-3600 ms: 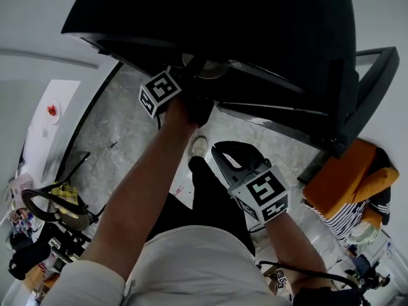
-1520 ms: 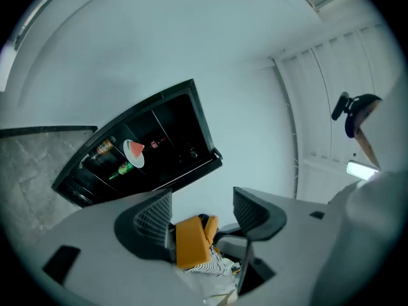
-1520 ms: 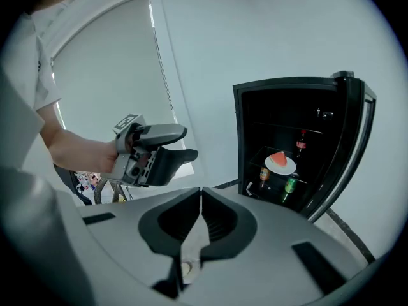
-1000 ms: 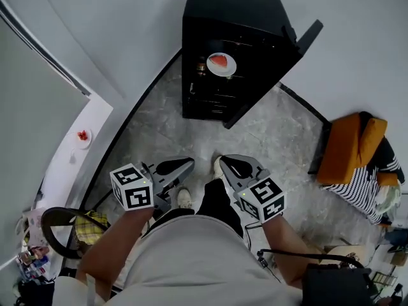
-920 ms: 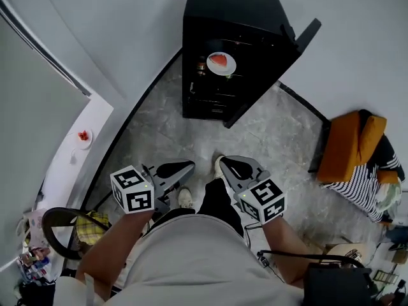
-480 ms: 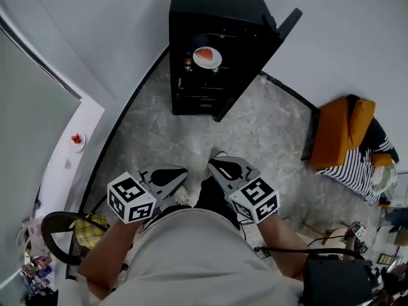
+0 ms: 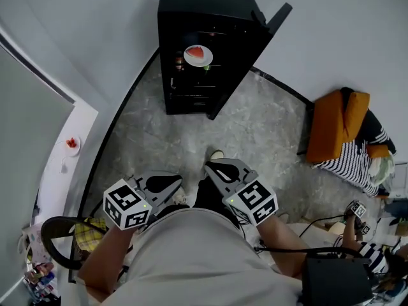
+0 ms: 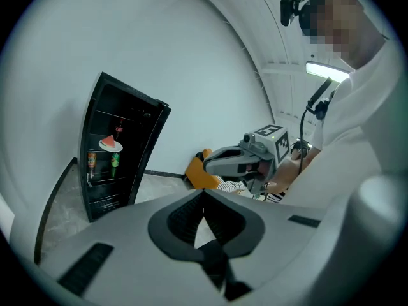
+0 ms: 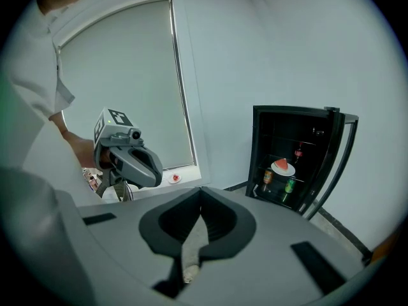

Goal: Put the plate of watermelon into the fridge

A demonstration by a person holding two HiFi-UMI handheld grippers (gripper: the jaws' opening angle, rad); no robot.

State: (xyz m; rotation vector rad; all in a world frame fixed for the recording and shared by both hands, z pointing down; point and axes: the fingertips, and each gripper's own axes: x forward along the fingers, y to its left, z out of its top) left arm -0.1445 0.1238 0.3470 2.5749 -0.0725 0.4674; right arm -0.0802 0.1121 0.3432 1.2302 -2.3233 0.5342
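plate of watermelon (image 7: 198, 56) sits inside the fridge (image 7: 210, 2), on a middle shelf about midway between the shelf's side edges, a red wedge on white china. an orange can (image 9: 267, 176) and a green can (image 9: 289, 184) stand on the shelf below it, and a bottle (image 9: 297, 149) stands on the one above. the fridge door (image 7: 258, 46) is swung wide to the right in the head view, leaving the cabinet front open.

both tools are well apart from the fridge, held close to the person's body over the grey stone floor (image 7: 255, 126), with bare floor stretching from them to the fridge front. the left hand-held gripper (image 7: 178, 180) is clenched, jaw tips pressed together on nothing. the right hand-held gripper (image 7: 209, 167) is clenched too, tips meeting and empty. they lie side by side, near each other but apart, with a shoe (image 7: 217, 154) just ahead.

an orange seat (image 7: 335, 123) with striped cloth (image 7: 354, 167) beside it stands at the floor's right edge by the wall. a white sill (image 7: 64, 171) runs along the left edge and carries a second small plate (image 7: 71, 144).
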